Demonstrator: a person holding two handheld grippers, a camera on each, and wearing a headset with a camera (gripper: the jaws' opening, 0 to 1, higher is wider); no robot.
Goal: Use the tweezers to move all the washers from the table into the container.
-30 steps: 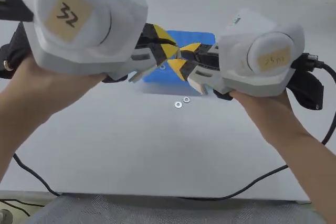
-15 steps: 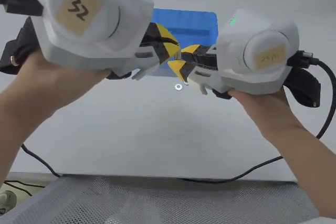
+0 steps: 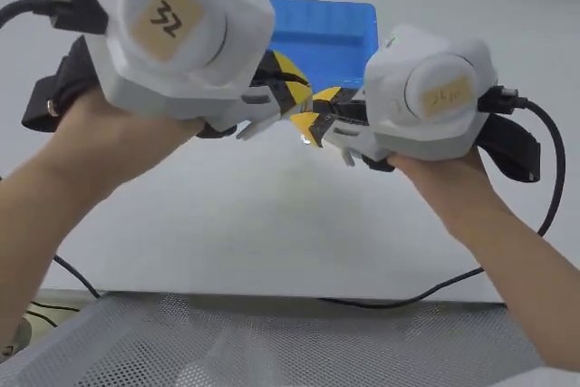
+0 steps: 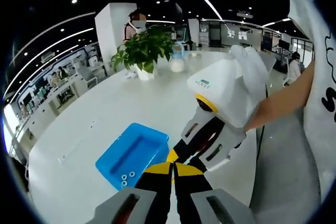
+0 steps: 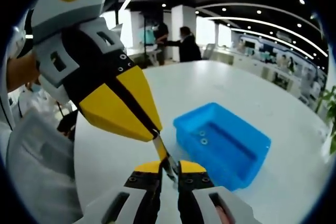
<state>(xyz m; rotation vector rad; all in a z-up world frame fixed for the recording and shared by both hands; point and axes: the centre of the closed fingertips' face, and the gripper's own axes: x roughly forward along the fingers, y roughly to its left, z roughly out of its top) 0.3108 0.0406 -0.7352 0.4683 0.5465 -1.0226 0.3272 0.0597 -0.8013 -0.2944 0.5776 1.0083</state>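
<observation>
step: tweezers [image 5: 161,150] are held between both grippers just short of the container [image 3: 331,29]; no washer is seen in the tips.
left gripper [image 4: 173,169]: clenched, with the tweezers' body clamped between its yellow jaws (right gripper view).
right gripper [image 5: 169,169]: jaws are drawn close on either side of the tweezers' free end; whether it is actually pinched cannot be told.
container: blue open tray on the table [image 3: 272,224], just beyond the gripper tips.
washers [image 4: 127,177]: three are lying in the container, in the corner nearest the grippers.
table washer [image 3: 305,140]: a small pale spot just in front of the container's near wall, partly hidden under the tips; judged to be a washer left to move.
how: the two-gripper hold should be settled before any descent. The tips should be brought down across the ring's edge, not flat on it. Squeeze should be kept light, and release made low inside the container.
risk: a thin flat washer is likely to skid or flick out. The tweezers may twist in the jaws if squeezed off-axis.
</observation>
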